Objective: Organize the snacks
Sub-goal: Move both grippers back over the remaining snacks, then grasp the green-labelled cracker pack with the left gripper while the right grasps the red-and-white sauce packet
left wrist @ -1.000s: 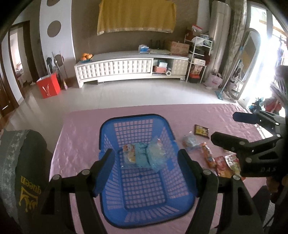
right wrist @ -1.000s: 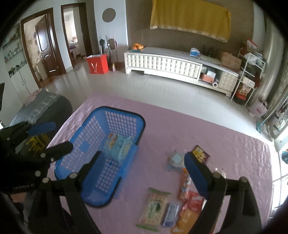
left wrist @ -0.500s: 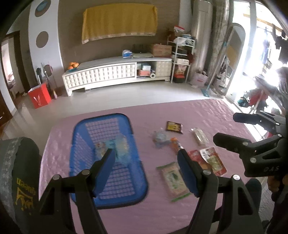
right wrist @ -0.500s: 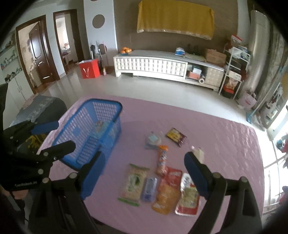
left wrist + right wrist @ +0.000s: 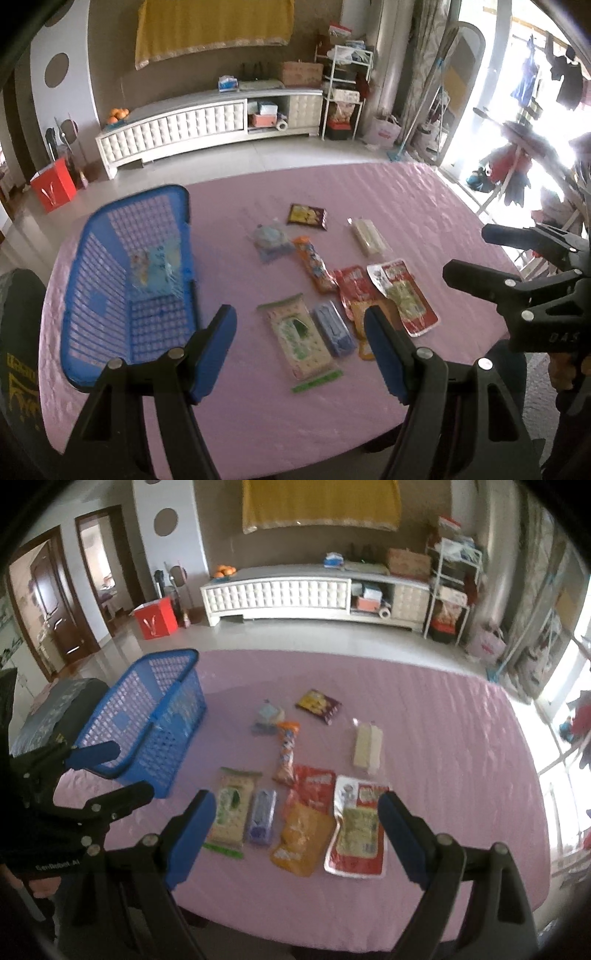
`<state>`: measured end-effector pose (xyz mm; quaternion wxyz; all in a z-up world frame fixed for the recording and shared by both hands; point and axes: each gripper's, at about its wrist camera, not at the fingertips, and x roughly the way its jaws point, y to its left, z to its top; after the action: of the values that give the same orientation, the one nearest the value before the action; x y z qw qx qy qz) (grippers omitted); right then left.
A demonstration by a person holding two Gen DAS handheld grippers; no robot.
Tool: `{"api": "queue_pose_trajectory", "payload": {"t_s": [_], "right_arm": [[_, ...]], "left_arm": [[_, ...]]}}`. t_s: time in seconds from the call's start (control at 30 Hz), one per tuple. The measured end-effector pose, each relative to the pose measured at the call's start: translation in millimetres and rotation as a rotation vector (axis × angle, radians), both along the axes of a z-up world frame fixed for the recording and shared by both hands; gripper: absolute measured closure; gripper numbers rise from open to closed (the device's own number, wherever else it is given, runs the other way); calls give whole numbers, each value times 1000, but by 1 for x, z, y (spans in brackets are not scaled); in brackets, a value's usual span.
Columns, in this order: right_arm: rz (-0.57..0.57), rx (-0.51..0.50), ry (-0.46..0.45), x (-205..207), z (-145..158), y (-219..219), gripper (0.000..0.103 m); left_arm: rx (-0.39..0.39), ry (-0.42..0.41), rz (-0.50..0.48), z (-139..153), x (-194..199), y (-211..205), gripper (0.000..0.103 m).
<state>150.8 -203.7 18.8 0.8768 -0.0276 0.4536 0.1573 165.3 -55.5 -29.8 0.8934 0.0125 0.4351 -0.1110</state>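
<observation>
Beside the basket, on its open-desk side, the loose snacks lie flat on the pink desk: a green pack nearest the basket, a purple pack just past it, then orange, red and white-red pouches overlapping one another. A dark packet, a clear bag and a pale bar lie farther from the basket; one bluish packet already sits inside it.

The step in hand seems to be picking the next snack. It would go best to take an edge pack, such as the green one, since it lies apart from the overlapped pouches, and to come down over its narrow width so the pads pinch across it.

The left tool hangs above the green and purple packs, tilted steeply down, jaws spread and empty. The right tool hovers over the pouches farther from the basket, likewise tilted down, spread wider, holding nothing.
</observation>
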Motion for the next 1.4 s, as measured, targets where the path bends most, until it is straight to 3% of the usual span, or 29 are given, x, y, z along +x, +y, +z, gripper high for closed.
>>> {"api": "queue_pose_trajectory", "payload": {"t_s": [0.57,0.7,1.1,1.23,1.4], "right_arm": [[-51,-34,145,-3,-90,-30,11],[-57,-47,146,4,-100,-32,11],[-82,-41,206,24,-129,-39,11],[-101,-32,219,25,-132,-47,11],[-122,-24,221,20,-130,-54,11]], "left_arm": [[17,146,-11,-88,9,-45,34],[64,154,37,-106,18,-41,34],[88,284,89,-161,63,-26,34],[62,311,94,-170,72,-24,34],[128,294,94,-174,78,-34,33]]}}
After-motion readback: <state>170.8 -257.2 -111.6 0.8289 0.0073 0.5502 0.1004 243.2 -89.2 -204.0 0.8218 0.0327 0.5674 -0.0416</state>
